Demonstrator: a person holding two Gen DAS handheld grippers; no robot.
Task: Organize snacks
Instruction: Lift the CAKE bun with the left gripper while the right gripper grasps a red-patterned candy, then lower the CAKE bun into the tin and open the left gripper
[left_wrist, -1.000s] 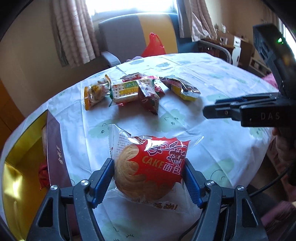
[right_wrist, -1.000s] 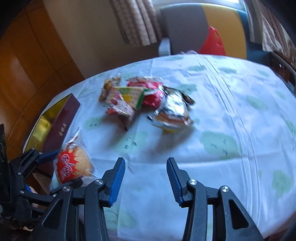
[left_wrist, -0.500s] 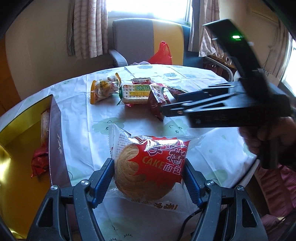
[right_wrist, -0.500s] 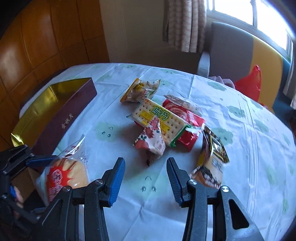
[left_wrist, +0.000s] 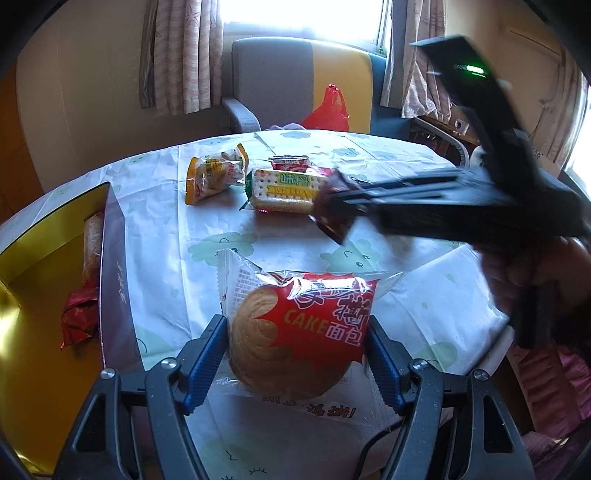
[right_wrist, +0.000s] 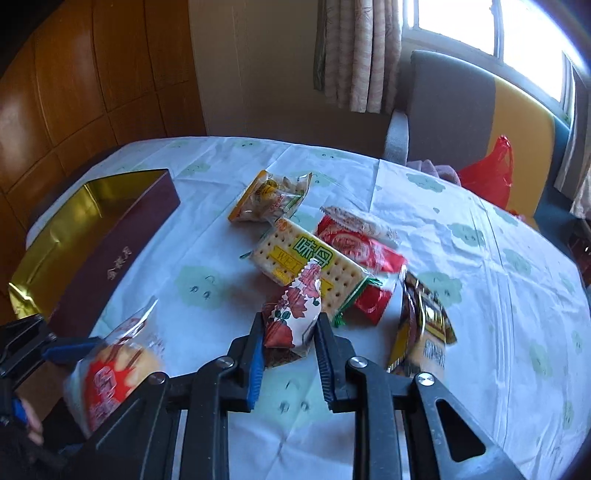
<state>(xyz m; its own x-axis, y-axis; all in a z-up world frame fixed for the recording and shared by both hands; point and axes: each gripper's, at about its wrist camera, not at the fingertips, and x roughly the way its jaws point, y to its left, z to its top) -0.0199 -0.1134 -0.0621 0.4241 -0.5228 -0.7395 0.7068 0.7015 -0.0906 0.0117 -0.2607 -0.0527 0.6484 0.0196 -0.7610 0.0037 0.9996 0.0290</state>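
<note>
My left gripper (left_wrist: 297, 349) is shut on a red cake packet (left_wrist: 299, 332), held above the table's near edge beside a gold-lined maroon box (left_wrist: 114, 280). The cake packet also shows in the right wrist view (right_wrist: 114, 373). My right gripper (right_wrist: 290, 341) is shut on a small floral snack packet (right_wrist: 293, 317) at the front of the snack pile. The pile holds a cracker pack (right_wrist: 306, 262), a red packet (right_wrist: 354, 247), an orange-edged packet (right_wrist: 267, 199) and a dark packet (right_wrist: 423, 325). The right gripper crosses the left wrist view (left_wrist: 332, 206).
The box (right_wrist: 110, 254) lies at the table's left edge and holds a red-wrapped snack (left_wrist: 79, 317) and a long roll (left_wrist: 92, 247). A grey and yellow armchair (left_wrist: 295, 85) with a red plastic bag (left_wrist: 327, 112) stands behind the table.
My right gripper moved forward to the pile and shut on the floral packet. My left gripper kept hold of the cake packet and swung left toward the box.
</note>
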